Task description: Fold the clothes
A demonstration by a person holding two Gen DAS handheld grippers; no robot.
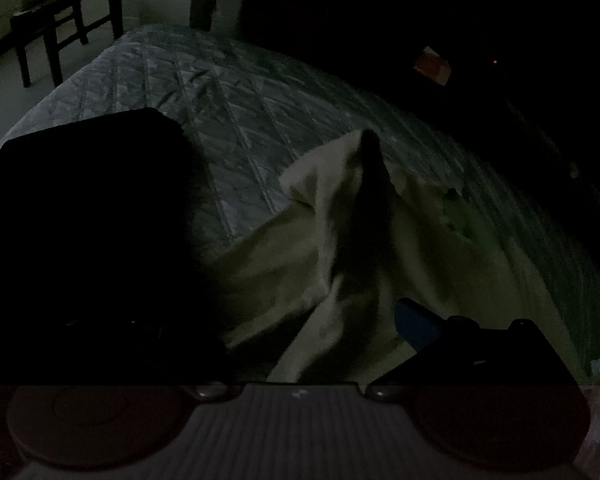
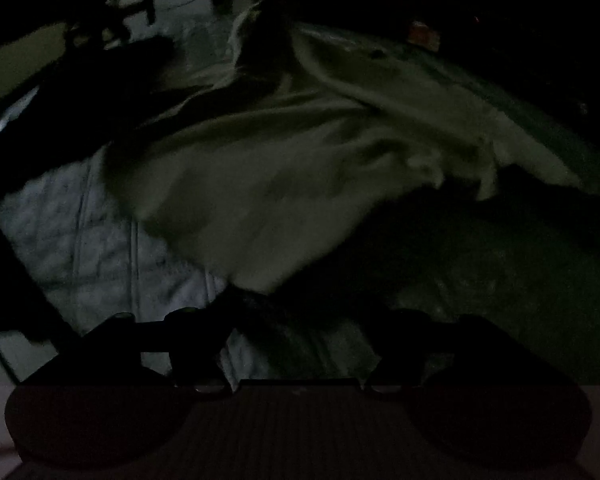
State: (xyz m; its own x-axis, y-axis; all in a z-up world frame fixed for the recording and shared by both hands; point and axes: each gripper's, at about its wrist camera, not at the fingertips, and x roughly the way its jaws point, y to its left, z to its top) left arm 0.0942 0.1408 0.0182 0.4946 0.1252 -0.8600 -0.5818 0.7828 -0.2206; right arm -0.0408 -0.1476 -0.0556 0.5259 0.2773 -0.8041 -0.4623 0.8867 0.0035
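The scene is very dark. A pale cream garment (image 1: 340,248) lies crumpled on a quilted grey bedspread (image 1: 228,92), with one corner raised into a peak. My left gripper (image 1: 308,344) sits just in front of it; a blue finger pad (image 1: 416,324) shows on the right, the left finger is lost in shadow. In the right wrist view the same garment (image 2: 300,160) hangs lifted and stretched over the bedspread (image 2: 60,232). My right gripper (image 2: 296,320) is below its lower edge; its fingers are dark shapes and the grip cannot be made out.
A folded black garment (image 1: 88,200) lies on the bed at the left. A dark wooden chair (image 1: 68,20) stands on the floor beyond the bed's far left corner. A small orange box (image 1: 432,64) sits in the dark at the far right.
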